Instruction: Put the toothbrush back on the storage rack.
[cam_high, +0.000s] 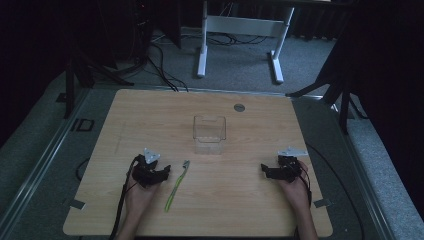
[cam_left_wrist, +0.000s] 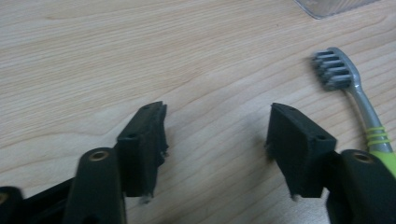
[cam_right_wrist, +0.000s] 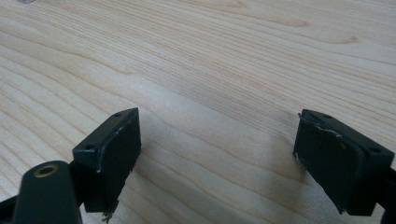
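Toothbrush (cam_high: 177, 186) lies just right of left hand-held gripper (cam_high: 161, 172) in the high view; long axis runs lower left to upper right, head toward clear box (cam_high: 209, 131). Left jaws wide apart, empty. Right hand-held gripper (cam_high: 265, 171) well apart at frame right, also gaping w/ nothing held.

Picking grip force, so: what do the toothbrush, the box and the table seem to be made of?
Toothbrush: plastic, it seems; smooth grey neck, green handle, grey bristles.
Box: clear hard plastic, probably; the table shows through its walls.
Table: pale wood or wood-look laminate, matte, with visible grain lines.
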